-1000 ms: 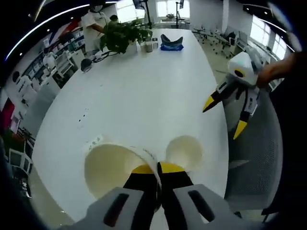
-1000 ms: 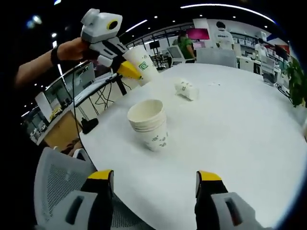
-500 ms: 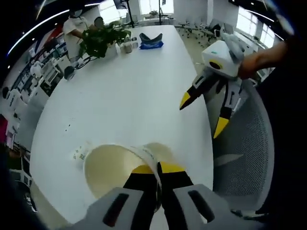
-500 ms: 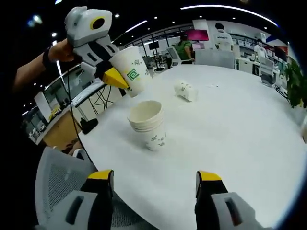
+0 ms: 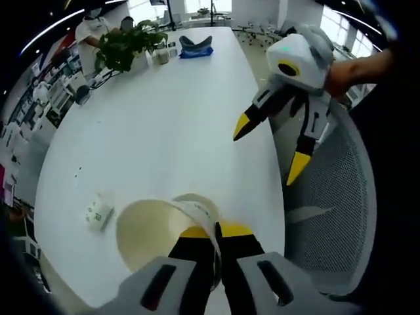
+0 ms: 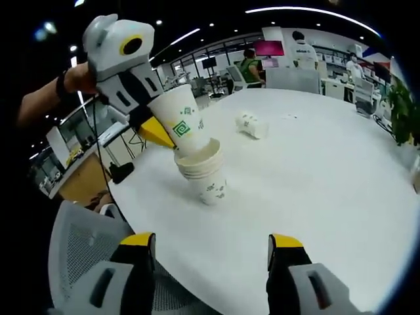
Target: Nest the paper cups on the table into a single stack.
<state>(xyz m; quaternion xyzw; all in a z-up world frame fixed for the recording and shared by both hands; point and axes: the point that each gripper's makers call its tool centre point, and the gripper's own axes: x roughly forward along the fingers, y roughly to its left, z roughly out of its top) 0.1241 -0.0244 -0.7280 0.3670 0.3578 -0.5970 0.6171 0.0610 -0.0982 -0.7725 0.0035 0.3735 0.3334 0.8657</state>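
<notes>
Your left gripper (image 5: 216, 231) is clenched on the rim of a paper cup (image 5: 154, 230), its yellow-tipped jaws pinching the cup wall between them. In the right gripper view that same gripper (image 6: 155, 128) carries the cup (image 6: 182, 125) tilted, with its base dipping into the mouth of the stack of cups (image 6: 205, 172) standing upright near the table's edge. Your right gripper (image 6: 211, 244) is released, jaws wide apart with nothing between them, held off the near edge of the white table (image 6: 315, 170) over a grey mesh chair (image 6: 85, 252). In the left gripper view it (image 5: 272, 146) hangs beside the table edge. One more cup (image 6: 252, 124) lies on its side farther along the table. A potted plant (image 5: 121, 47) and a blue object (image 5: 195, 44) sit at the table's far end.
</notes>
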